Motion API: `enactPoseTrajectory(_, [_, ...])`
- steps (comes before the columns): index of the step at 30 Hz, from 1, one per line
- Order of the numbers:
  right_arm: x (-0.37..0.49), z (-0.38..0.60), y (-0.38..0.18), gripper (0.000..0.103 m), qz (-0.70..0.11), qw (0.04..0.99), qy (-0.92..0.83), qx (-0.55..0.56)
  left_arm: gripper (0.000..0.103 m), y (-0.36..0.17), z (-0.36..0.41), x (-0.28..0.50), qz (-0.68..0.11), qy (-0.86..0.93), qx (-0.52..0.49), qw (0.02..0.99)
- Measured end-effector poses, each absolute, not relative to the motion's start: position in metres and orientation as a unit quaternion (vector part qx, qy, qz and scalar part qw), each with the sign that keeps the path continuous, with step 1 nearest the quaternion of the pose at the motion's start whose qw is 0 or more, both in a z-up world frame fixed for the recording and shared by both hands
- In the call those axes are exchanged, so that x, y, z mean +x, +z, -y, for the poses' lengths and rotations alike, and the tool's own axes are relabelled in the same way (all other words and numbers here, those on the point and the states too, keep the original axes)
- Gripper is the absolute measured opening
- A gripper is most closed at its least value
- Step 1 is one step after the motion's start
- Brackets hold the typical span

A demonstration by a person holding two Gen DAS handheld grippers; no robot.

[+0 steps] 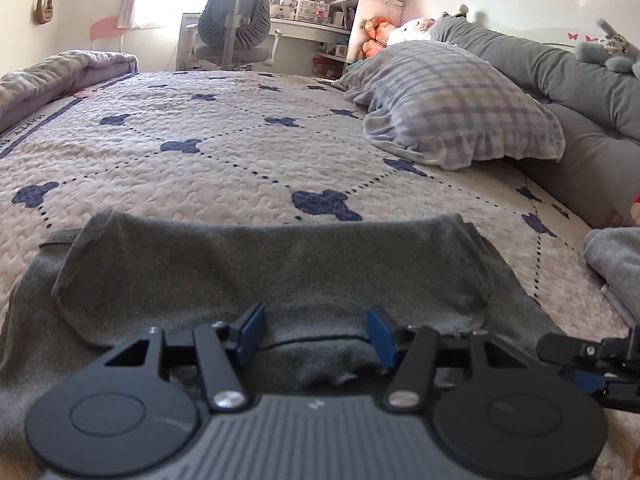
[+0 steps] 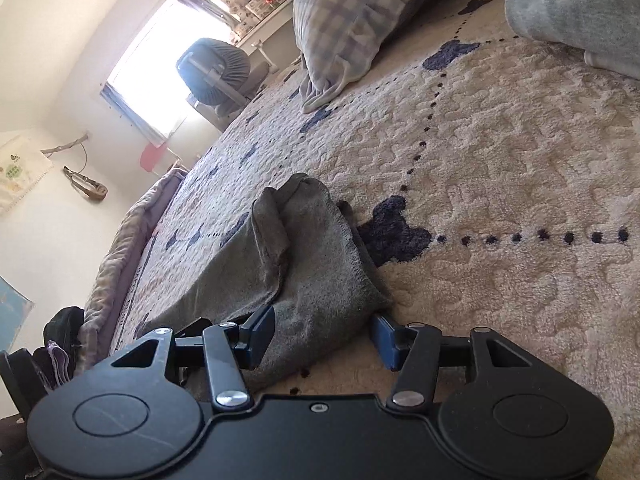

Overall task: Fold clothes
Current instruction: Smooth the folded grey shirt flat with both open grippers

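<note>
While a grey garment [image 1: 256,272] lies part-folded on the bed [image 1: 200,148], the left gripper [image 1: 316,334] hovers spread over its near edge; the right gripper [image 2: 324,338], also spread, straddles a corner. Both should pinch evenly before lifting.

Quilted bed [image 1: 240,152]: gray garment [image 1: 260,272], pillow [image 1: 460,112].

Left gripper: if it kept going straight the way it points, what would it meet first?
Most likely the folded grey garment lying just beyond the left gripper; its open fingers already sit over the cloth, though depth is unclear.
</note>
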State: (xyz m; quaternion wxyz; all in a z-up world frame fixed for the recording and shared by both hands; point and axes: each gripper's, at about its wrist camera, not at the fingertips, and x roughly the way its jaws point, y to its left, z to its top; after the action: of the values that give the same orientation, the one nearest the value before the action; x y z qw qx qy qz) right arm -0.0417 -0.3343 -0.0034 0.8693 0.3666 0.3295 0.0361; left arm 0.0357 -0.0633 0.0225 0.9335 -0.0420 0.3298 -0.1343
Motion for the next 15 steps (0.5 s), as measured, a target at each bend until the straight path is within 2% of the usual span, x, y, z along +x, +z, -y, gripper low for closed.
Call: enactPoseTrajectory(15, [-0.040, 0.333, -0.006, 0.050, -0.312, 0.876, 0.026, 0.367, 0.059, 0.019, 0.087, 0.025, -0.332, -0.096, 0.018, 0.938])
